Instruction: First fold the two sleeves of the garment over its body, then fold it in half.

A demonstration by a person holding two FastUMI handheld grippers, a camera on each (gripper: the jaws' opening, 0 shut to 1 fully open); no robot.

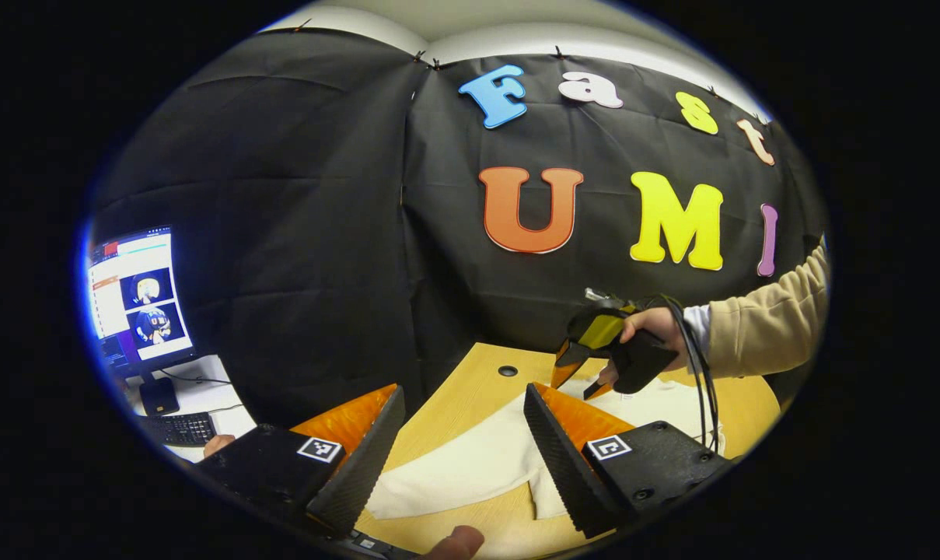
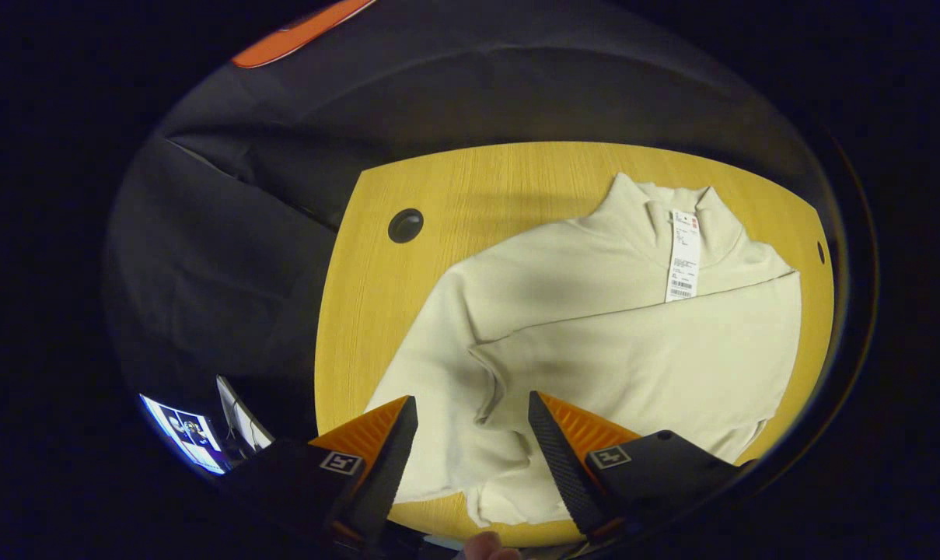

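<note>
Up in the left gripper view, the left gripper (image 1: 463,435) is held above the near edge of a wooden table (image 1: 470,381), its jaws spread wide with nothing between them. Past its fingers lies the cream garment (image 1: 470,463), flat on the tabletop, with one pale edge running toward the near table edge. A fingertip (image 1: 458,542) of the holding hand shows at the bottom. Farther off on the right, the right gripper (image 1: 582,377) hangs just above the garment's far part, gripped by a hand (image 1: 656,330) that comes out of a beige sleeve (image 1: 765,323); a black cable (image 1: 699,373) loops down from it. Its two tips stand apart and clasp nothing. A round hole (image 1: 508,371) sits in the table near the back wall. At the far left, a monitor (image 1: 137,299) glows on a white desk, with a keyboard (image 1: 178,428) below it.

Next, in the right gripper view, the right gripper (image 2: 470,435) looks down on the garment (image 2: 594,342), jaws released and empty. The garment lies with its collar (image 2: 664,206) toward the far edge and a white tag (image 2: 683,257) hanging from the neck. One sleeve (image 2: 633,342) is folded across the body. The table (image 2: 376,311) shows bare on the left, with the round hole (image 2: 405,225) there.
</note>
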